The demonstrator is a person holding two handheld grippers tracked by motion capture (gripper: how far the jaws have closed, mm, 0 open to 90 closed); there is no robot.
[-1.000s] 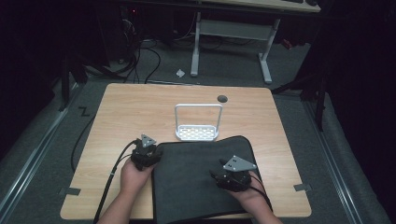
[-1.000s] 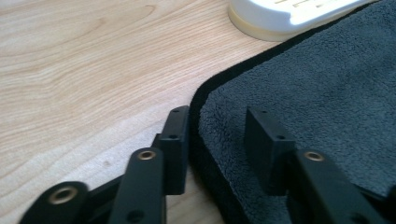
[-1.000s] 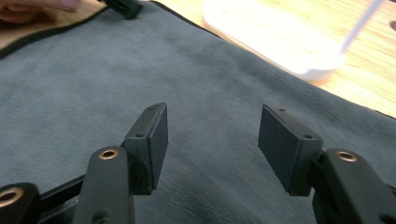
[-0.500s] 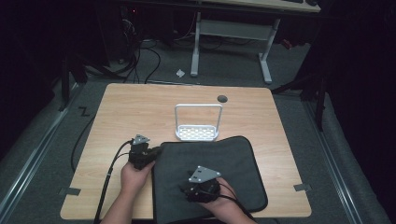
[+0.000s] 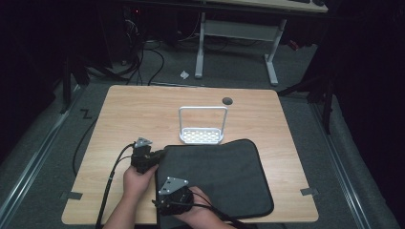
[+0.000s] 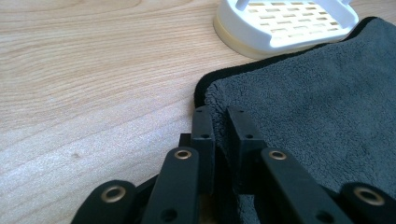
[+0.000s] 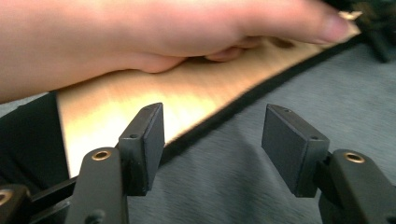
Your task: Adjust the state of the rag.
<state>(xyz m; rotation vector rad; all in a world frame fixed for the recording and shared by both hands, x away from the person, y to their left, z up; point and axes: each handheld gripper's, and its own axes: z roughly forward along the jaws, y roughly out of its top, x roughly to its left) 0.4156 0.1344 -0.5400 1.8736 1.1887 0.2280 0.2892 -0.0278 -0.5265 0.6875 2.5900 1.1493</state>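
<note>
On the near half of the wooden surface (image 5: 143,114), right of centre, a dark grey towel (image 5: 219,171) is lying flat, its far edge touching a white rack (image 5: 201,135). Its far-left corner is being pinched by the left gripper (image 6: 219,126). The right gripper (image 7: 212,140) is being held with jaws spread over the near-left edge, gripping nothing. Soft, light and limp, the cloth is judged best taken at corners.

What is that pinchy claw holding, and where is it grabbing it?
The left gripper pinches the grey towel at its far left corner. The right gripper is open and holds nothing.
</note>
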